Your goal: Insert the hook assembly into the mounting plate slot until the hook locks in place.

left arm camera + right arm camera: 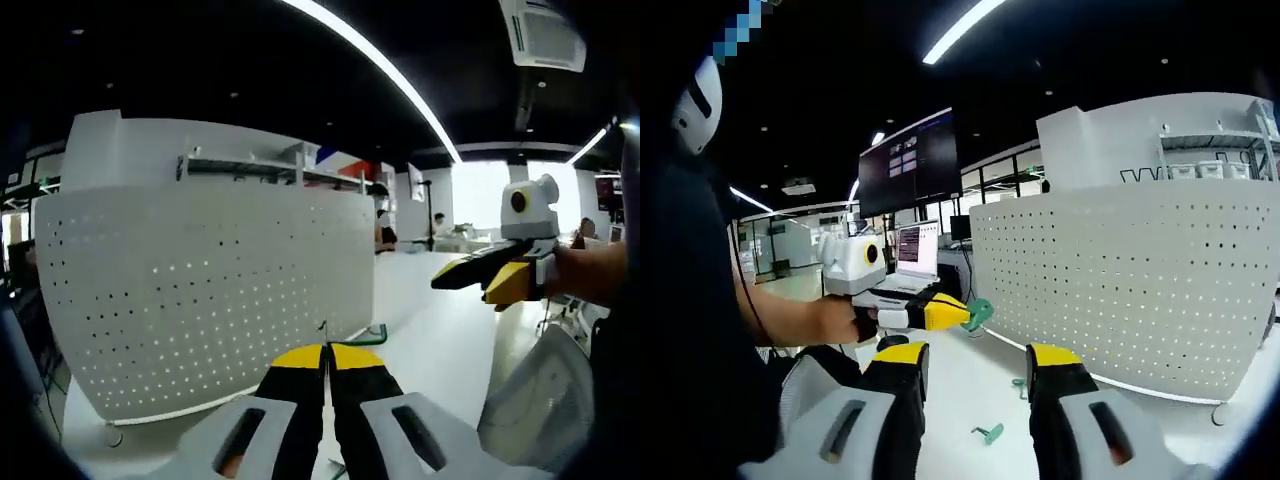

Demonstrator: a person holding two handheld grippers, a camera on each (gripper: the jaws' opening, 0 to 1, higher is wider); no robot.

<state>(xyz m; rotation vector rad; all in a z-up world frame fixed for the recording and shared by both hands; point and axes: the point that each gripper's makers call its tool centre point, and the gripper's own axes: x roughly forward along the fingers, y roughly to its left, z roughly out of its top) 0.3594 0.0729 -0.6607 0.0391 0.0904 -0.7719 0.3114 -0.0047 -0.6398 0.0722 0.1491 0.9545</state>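
Note:
The white perforated mounting plate (200,290) stands upright on the white table, ahead and to the left of my left gripper (325,352). That gripper's yellow-tipped jaws are shut on a green hook (377,333) that sticks out past the tips. In the right gripper view, the left gripper (962,313) comes in from the left with the green hook (980,312) at its tip, a short way from the plate (1140,290). My right gripper (978,360) is open with nothing between its jaws. It also hovers at the right of the left gripper view (465,285).
Two loose green hooks (990,433) (1020,383) lie on the table (960,390) below the grippers. A laptop (915,255) and a large screen (910,160) stand behind. A shelf (270,168) rises behind the plate. A white mesh piece (540,400) sits at lower right.

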